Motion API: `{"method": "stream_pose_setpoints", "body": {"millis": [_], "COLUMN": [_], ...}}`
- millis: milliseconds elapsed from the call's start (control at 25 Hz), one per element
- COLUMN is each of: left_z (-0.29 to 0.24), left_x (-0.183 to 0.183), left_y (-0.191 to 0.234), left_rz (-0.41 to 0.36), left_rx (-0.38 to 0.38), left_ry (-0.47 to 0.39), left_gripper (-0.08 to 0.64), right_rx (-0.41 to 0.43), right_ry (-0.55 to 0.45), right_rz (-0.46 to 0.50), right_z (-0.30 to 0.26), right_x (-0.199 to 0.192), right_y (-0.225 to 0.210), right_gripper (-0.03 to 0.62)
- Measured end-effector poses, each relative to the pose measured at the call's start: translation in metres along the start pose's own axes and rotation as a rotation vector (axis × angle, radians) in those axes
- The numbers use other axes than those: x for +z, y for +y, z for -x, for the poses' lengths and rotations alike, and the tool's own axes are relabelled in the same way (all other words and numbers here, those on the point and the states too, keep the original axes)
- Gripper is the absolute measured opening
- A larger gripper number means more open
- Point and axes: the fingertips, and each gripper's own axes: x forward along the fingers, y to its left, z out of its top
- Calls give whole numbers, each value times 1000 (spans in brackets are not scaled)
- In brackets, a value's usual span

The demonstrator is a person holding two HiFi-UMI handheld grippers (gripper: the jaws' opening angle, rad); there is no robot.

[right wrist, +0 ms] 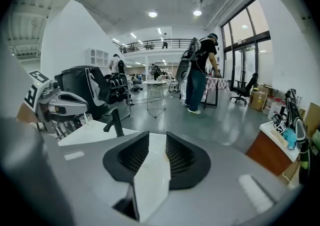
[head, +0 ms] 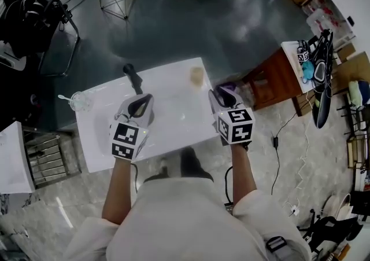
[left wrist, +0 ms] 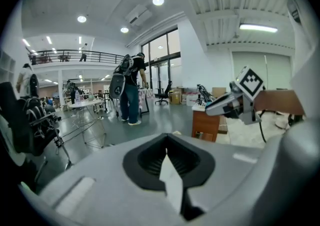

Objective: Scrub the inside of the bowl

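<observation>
Left of the closed left tool [head: 140,103], the clear bowl [head: 80,101] looks stiff, slick, breakable, so grip its rim; the right tool [head: 222,95] stands narrowly parted, empty.

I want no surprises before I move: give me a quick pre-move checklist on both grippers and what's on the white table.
1. Left gripper empty, fingers shut: ok.
2. Right gripper empty, fingers apart: ok.
3. Scrubbing tool held: not ok; a beige block lies ungrasped on the white table.
4. Bowl identified: cannot tell; only a clear glass vessel holding a spoon stands at the table's left corner.
</observation>
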Motion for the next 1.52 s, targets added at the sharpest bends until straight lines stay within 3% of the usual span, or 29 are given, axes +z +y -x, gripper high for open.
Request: {"method": "stream_pose_setpoints", "body": {"millis": [440, 1200, 1520], "left_z": [-73, -117, -132], "left_x": [-26, -103, -116], "left_y": [29, 58, 54], "left_rz": [76, 182, 197], "left_rx": [24, 44, 46], "left_ry": [81, 240, 282], "left_gripper": [12, 14, 14], "right_rx": [86, 119, 125], "right_ry": [151, 323, 312], "right_rz": [-3, 26, 49], "right_z": [-116, -228, -246], "right_x": [-38, -113, -116], "right_y": [-37, -66, -74], "right_gripper": [223, 265, 268]}}
